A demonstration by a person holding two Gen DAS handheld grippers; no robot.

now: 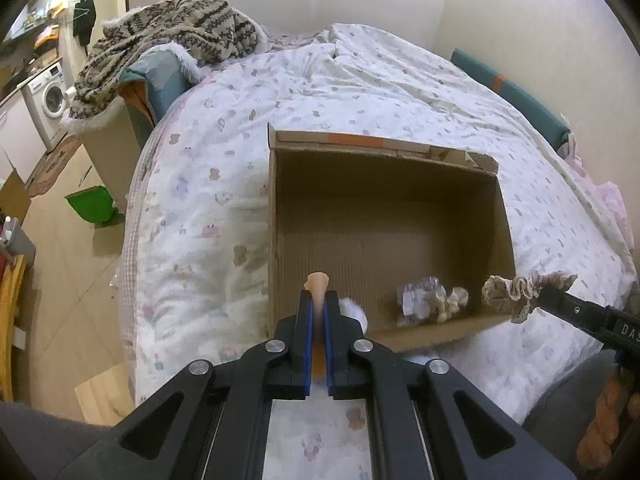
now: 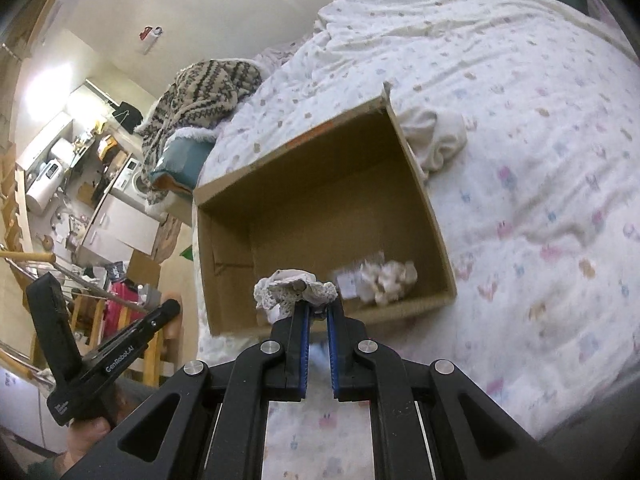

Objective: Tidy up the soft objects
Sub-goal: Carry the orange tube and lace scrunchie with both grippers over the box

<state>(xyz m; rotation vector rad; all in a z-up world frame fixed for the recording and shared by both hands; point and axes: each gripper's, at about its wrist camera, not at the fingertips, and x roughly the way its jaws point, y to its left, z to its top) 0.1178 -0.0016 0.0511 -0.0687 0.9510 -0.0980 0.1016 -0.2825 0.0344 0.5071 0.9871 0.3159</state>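
Soft, even indoor light from overhead; the bed [image 1: 360, 80] is brightly lit, while the cardboard box [image 1: 276, 220] interior lies in shadow. Glare whitens the wall [image 2: 44, 80] at the right view's left edge. Fisheye distortion curves the bed's edges; corners vignette black. The bundle [image 2: 384, 278] inside the box is motion-blurred.

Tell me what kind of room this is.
Likely a small studio flat's sleeping area: a bed with a printed quilt holds the cardboard box, and a washing machine and kitchen counter stand just beyond.

Washing machine [image 1: 50, 94] — green dustpan [image 1: 90, 204] on floor.
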